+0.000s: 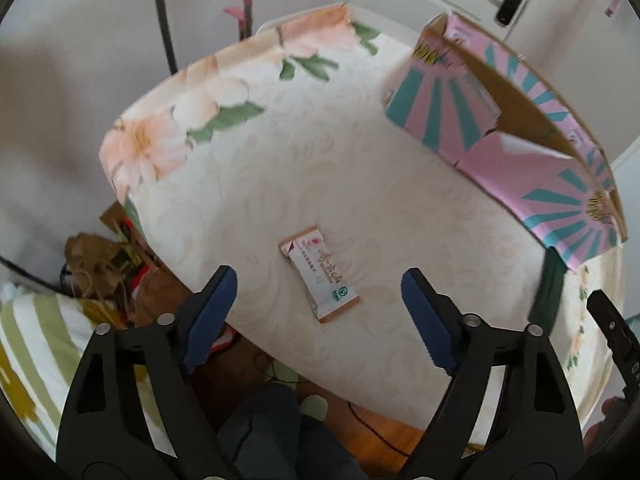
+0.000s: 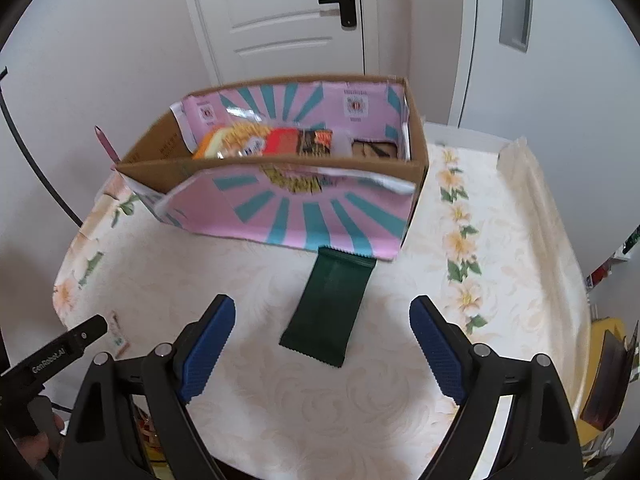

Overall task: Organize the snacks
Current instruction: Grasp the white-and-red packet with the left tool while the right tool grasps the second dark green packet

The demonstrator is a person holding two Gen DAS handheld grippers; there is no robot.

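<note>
I am at the pick-up step: two snacks are left on the tabletop (image 2: 500, 264), the rest sit in the pink box (image 2: 304, 216) at the far side. My left fingers (image 1: 319, 304) stand wide apart and empty above the white bar (image 1: 320, 276), which lies between them near the tabletop's near edge. My right fingers (image 2: 322, 334) are also spread wide and empty, with the dark green packet (image 2: 328, 304) ahead, its far end touching the box. Next, I judge, each must come down and close. Open cloth lies all round both; the box wall crowds the packet.
</note>
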